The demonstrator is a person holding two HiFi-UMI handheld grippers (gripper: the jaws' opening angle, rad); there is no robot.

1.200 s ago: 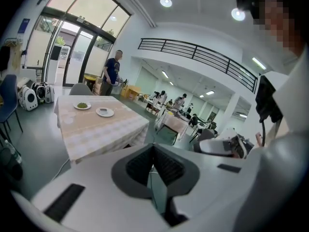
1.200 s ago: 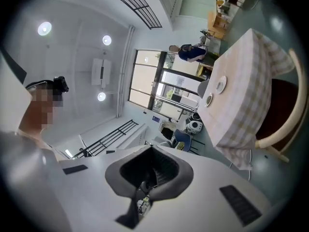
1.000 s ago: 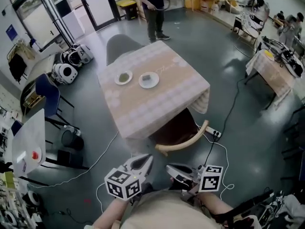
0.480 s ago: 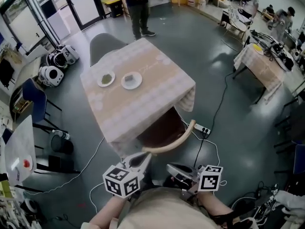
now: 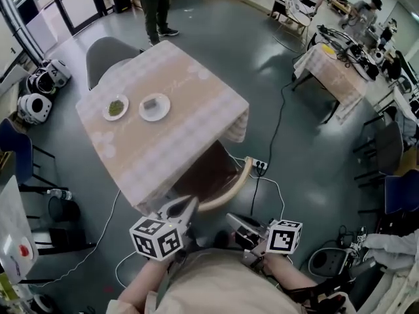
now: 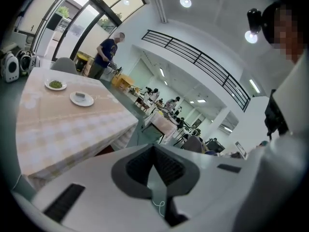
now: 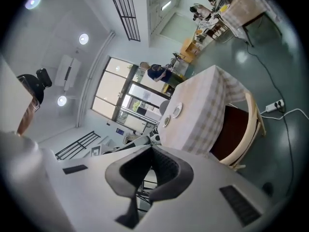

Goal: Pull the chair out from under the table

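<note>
Now that the person has stepped closer, left claw [image 5: 186, 206] and right claw [image 5: 236, 220] (both clenched, empty) near the chair [image 5: 232, 190], still tucked under the worktop [image 5: 186, 133]; grasping likely comes next.

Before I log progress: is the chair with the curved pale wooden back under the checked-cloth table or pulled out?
Under it: the chair has its dark seat beneath the checked-cloth table, only its curved back protruding.
</note>
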